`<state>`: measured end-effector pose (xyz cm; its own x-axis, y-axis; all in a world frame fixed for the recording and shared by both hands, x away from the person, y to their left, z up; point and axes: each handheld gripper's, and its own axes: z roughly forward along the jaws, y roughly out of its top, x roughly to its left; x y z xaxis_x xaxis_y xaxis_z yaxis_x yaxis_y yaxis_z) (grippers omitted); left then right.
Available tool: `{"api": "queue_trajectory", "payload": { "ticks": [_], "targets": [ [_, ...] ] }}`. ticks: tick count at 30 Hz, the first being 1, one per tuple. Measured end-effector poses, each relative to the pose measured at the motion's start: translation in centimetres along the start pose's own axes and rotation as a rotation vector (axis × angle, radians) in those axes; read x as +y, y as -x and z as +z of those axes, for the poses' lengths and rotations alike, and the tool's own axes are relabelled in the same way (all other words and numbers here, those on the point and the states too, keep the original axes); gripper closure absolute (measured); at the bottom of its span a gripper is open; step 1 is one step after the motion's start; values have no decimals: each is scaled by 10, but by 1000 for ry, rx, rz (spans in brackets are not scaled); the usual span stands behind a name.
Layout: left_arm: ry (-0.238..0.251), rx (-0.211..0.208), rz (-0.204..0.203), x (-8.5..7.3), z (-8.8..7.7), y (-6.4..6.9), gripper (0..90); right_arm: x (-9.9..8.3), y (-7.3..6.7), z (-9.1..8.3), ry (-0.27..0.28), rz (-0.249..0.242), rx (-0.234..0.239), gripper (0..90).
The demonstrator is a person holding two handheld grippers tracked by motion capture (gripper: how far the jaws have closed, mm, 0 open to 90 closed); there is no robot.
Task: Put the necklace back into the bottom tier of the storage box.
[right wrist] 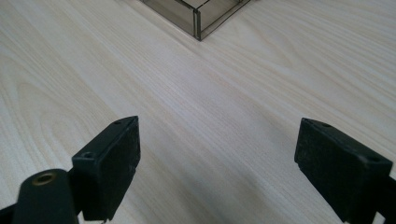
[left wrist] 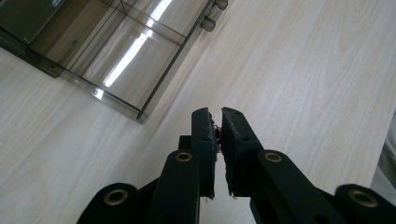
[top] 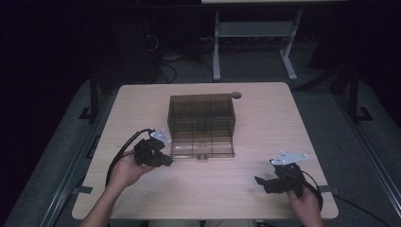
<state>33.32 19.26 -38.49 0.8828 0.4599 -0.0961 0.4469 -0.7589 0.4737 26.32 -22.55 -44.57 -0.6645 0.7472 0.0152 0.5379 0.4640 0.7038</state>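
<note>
A smoky see-through compartment box (top: 201,118) stands mid-table, its lid (top: 202,147) folded flat toward me. My left gripper (top: 168,161) hovers just off the lid's left corner. In the left gripper view its jaws (left wrist: 217,119) are shut, with a tiny reddish thing (left wrist: 216,128) pinched in the slit; what it is I cannot tell. The lid (left wrist: 116,56) lies ahead and to the left of them. My right gripper (top: 260,182) rests near the front right of the table. Its jaws (right wrist: 219,149) are wide open with bare wood between them, and a box corner (right wrist: 196,14) lies far ahead.
The light wooden table (top: 265,123) has a round cable hole (top: 236,95) behind the box. Beyond the far edge stand the white legs of another desk (top: 255,33) and floor cables (top: 165,66). Bare wood lies right of the box and along the front edge.
</note>
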Motion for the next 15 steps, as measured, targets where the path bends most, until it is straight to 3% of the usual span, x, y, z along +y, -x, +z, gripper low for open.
{"api": "queue_trajectory", "payload": {
  "ticks": [15],
  "targets": [
    [-5, -14, -1, 10, 6, 0, 835, 0, 1, -2, 18, 11, 6, 137]
  ]
}}
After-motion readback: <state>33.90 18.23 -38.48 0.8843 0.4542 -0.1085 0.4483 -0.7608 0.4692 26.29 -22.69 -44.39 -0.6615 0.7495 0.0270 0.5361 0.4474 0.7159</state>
